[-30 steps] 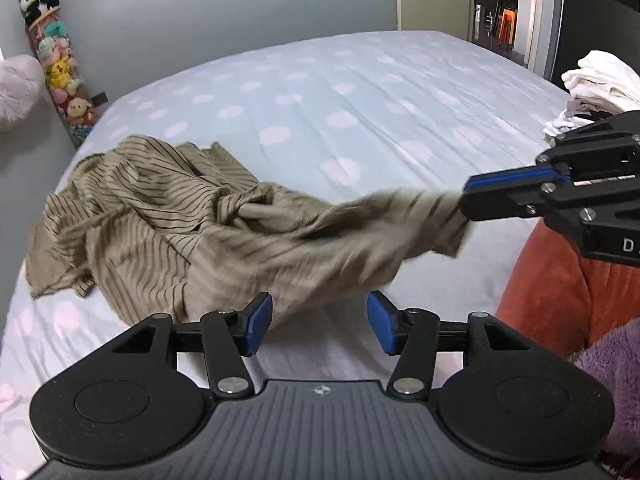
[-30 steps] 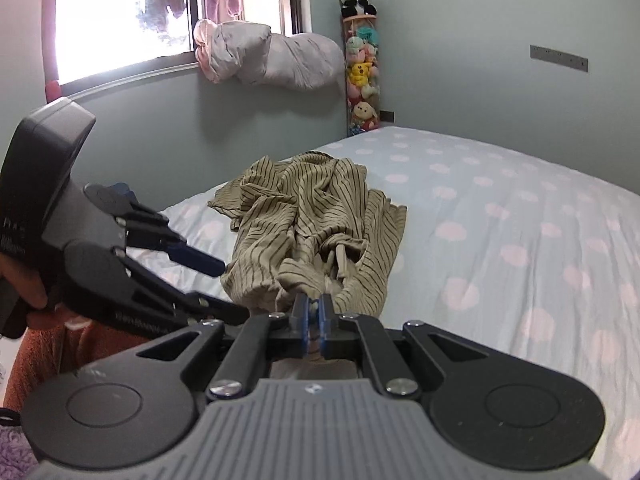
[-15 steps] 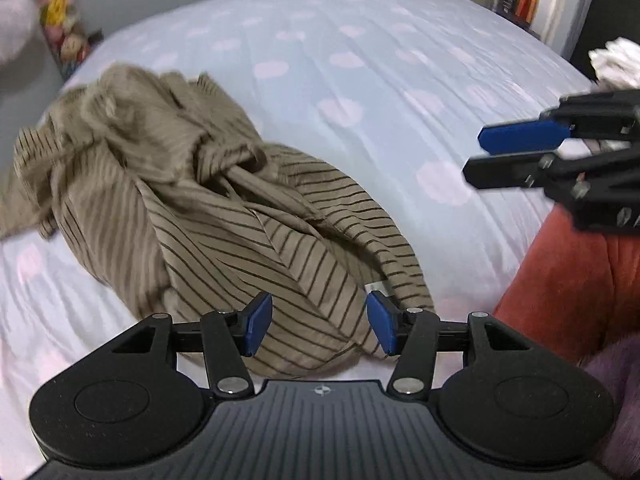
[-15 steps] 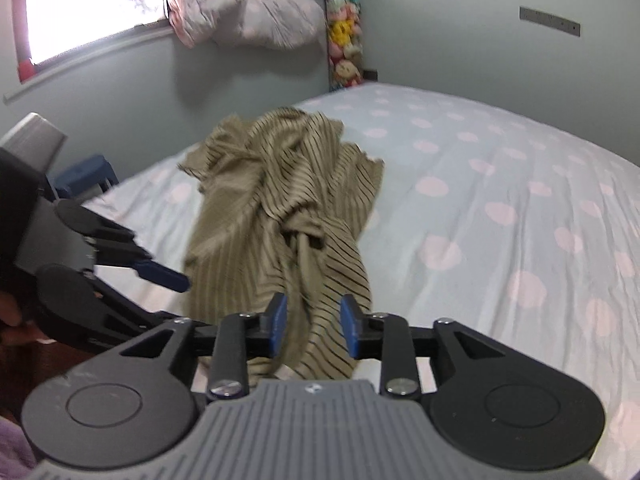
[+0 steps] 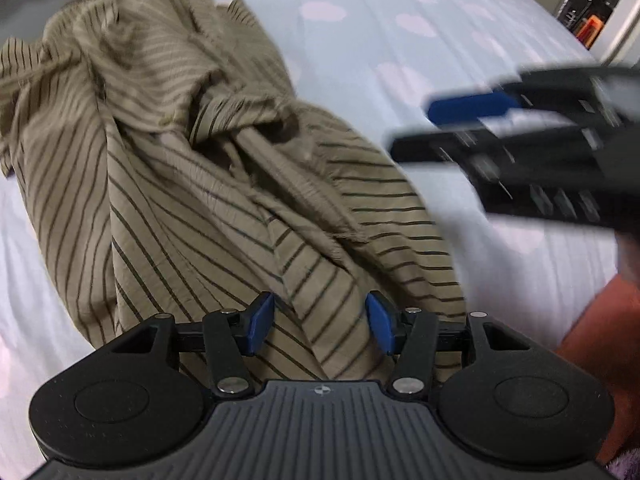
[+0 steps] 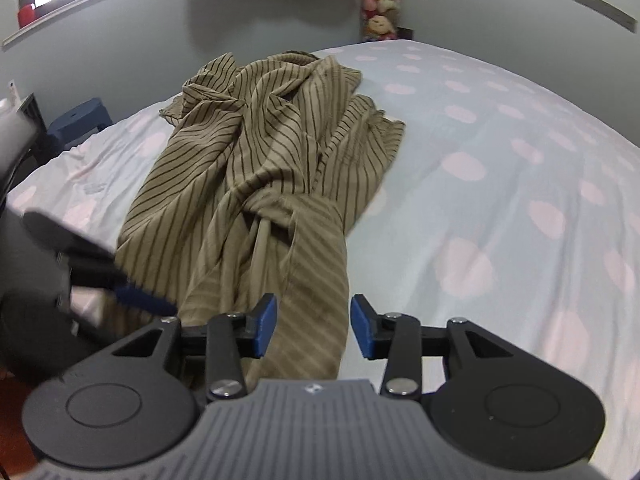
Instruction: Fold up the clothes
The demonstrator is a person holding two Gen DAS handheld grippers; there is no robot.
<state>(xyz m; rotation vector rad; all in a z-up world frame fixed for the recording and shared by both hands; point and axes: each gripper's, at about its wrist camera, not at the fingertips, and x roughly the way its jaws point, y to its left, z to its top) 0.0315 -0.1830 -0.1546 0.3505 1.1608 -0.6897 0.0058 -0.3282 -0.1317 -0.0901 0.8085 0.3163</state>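
A crumpled tan garment with thin dark stripes (image 5: 192, 184) lies in a heap on the bed; it also shows in the right wrist view (image 6: 264, 168). My left gripper (image 5: 318, 328) is open, low over the garment's near end, with cloth showing between its blue pads. My right gripper (image 6: 314, 330) is open, also over the near end of the garment, holding nothing. The right gripper shows blurred in the left wrist view (image 5: 520, 136), and the left gripper at the left edge of the right wrist view (image 6: 100, 276).
The bed has a pale blue sheet with pink spots (image 6: 500, 184). A grey wall, a window sill (image 6: 80, 0) and a column of plush toys (image 6: 380, 4) stand behind it. A dark blue stool (image 6: 80, 120) sits by the bed. An orange cloth (image 5: 592, 340) is at my right.
My right gripper let go of the garment's end and opened wide; the cloth dropped onto the bed. Both grippers moved down and closer over the garment's near end.
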